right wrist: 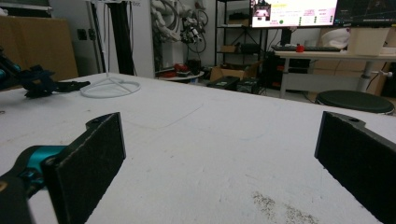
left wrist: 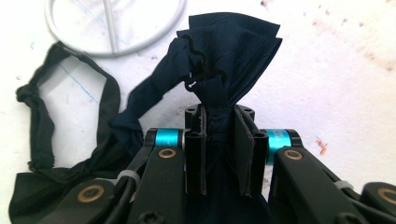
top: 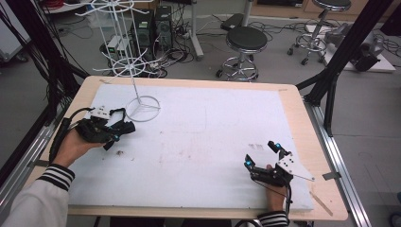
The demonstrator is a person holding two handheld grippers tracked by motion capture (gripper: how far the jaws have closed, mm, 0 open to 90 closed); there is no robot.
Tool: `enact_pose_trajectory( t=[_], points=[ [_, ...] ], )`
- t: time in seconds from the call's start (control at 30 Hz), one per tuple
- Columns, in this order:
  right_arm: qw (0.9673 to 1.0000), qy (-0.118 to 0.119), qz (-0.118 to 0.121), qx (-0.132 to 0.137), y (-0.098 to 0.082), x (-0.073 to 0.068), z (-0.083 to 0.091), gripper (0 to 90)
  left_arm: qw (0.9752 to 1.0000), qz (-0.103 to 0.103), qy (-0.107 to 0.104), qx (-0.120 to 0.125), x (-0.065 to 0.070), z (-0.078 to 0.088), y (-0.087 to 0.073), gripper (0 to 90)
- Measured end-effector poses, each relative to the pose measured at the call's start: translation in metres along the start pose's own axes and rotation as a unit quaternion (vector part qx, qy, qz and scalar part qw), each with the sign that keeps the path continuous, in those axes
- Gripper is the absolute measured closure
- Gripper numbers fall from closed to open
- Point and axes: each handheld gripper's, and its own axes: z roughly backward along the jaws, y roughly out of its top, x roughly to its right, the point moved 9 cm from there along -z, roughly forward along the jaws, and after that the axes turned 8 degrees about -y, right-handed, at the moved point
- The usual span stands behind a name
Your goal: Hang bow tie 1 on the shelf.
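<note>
My left gripper is at the table's left, held in a hand with a striped cuff. It is shut on a dark navy cloth item with black elastic straps; a bunched fold of the fabric stands up between the pads. A strap loop trails onto the white mat. The cloth is close to the round base of the white wire stand. My right gripper rests near the front right of the mat. Its jaws stand wide apart with nothing between the pads.
The white mat covers most of the wooden table. The stand's thin pole rises to wire hooks above the back left. A few dark specks mark the mat near the right gripper. Stools, cables and black frame posts surround the table.
</note>
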Motion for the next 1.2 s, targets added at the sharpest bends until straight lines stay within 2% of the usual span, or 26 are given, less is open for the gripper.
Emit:
enact_pose_trajectory(
  t=[0.2, 0.37, 0.5, 0.6, 0.67, 0.77, 0.87, 1.03, 1.1, 1.2],
  points=[
    [1.0, 0.0, -0.001, 0.0, 0.0, 0.0, 0.0, 1.1, 0.9984, 0.011, -0.01, 0.054, 0.001, 0.013, 0.009, 75.4],
    [1.0, 0.0, 0.0, 0.0, 0.0, 0.0, 0.0, 1.1, 0.9949, 0.024, -0.017, 0.096, 0.002, 0.023, 0.016, 75.4],
    [1.0, 0.0, -0.001, -0.003, 0.0, -0.001, 0.001, 1.1, 0.9925, 0.03, -0.026, 0.116, 0.002, 0.03, 0.018, 75.5],
    [1.0, 0.0, -0.002, -0.003, 0.0, -0.001, 0.001, 1.1, 0.9894, 0.038, -0.029, 0.137, 0.001, 0.037, 0.02, 75.5],
    [1.0, 0.0, -0.002, -0.003, 0.0, -0.001, 0.0, 1.1, 0.9862, 0.046, -0.03, 0.156, -0.001, 0.042, 0.022, 75.5],
    [1.0, 0.0, -0.002, -0.003, 0.0, -0.001, 0.0, 1.1, 0.9835, 0.05, -0.02, 0.173, -0.004, 0.049, 0.023, 75.5],
    [1.0, 0.0, -0.002, -0.003, 0.0, -0.001, 0.0, 1.1, 0.9827, 0.047, -0.011, 0.179, -0.007, 0.053, 0.022, 75.5],
    [1.0, 0.0, -0.003, -0.003, 0.0, -0.001, 0.0, 1.1, 0.9778, 0.052, 0.001, 0.203, -0.012, 0.063, 0.023, 75.5],
    [1.0, 0.0, -0.002, -0.003, 0.0, -0.001, 0.0, 1.0, 0.9753, 0.055, 0.01, 0.214, -0.016, 0.067, 0.024, 75.5],
    [1.0, 0.0, -0.001, -0.003, 0.0, -0.001, 0.0, 1.1, 0.9692, 0.065, 0.019, 0.237, -0.022, 0.077, 0.026, 75.6]
  ],
)
